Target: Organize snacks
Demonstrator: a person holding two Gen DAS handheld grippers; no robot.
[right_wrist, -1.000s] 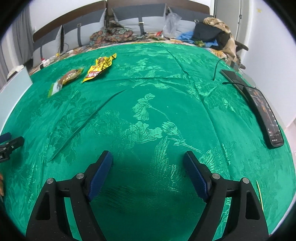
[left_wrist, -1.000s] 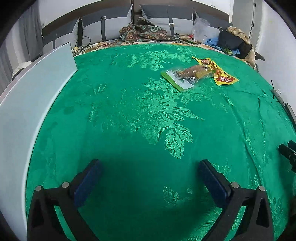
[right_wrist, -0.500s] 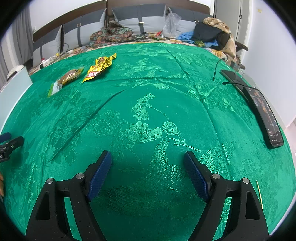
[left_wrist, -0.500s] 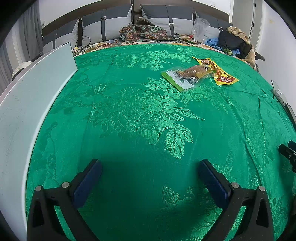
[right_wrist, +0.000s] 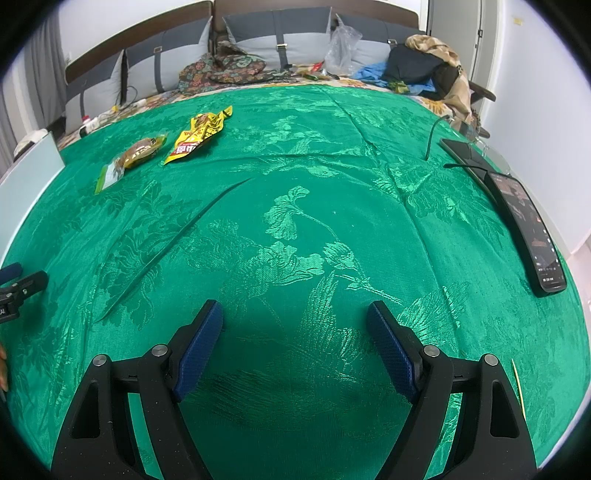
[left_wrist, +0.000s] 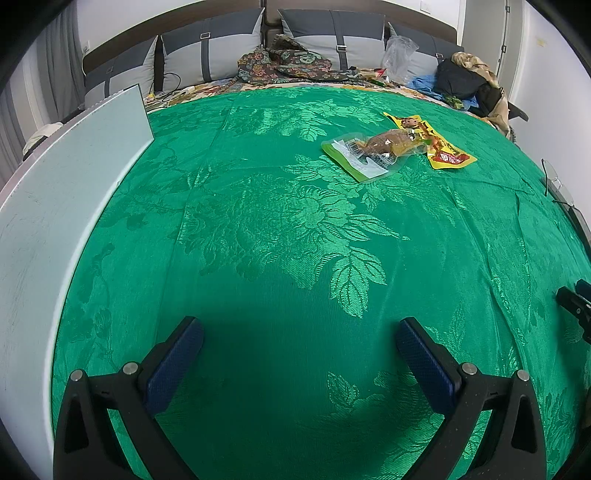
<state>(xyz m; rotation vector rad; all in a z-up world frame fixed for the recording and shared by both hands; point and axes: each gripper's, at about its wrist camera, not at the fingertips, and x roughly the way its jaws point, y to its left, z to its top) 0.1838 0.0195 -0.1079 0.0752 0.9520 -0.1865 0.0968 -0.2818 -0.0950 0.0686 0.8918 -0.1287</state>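
Two snack packets are seen on a green brocade cloth [left_wrist: 280, 229], far from both grippers. At the far left of the left wrist view, a pale flat board [left_wrist: 62, 192] is stood on edge along the cloth's border. The left gripper [left_wrist: 299, 332] is held above bare cloth, its blue-padded jaws spread wide, with nothing between them. Further right and well beyond it, a clear packet with a green edge [left_wrist: 364, 157] is laid flat, brown food visible inside. Its far end is overlapped onto, or touching, a yellow foil packet [left_wrist: 437, 147] just to the right. Grey cushions [left_wrist: 325, 31] and a heap of patterned fabric [left_wrist: 284, 64] are noted past the cloth's far edge.

In the right wrist view, the same clear packet [right_wrist: 131, 158] and yellow packet [right_wrist: 199, 134] are found at upper left. The right gripper [right_wrist: 295, 321] is likewise held over bare cloth, jaws set wide apart and empty. A long crease [right_wrist: 173, 251] is run diagonally through the cloth to its left. At the right edge, a dark phone with a lit screen [right_wrist: 528, 229] is laid on the cloth, a black cable [right_wrist: 434, 133] beyond it.
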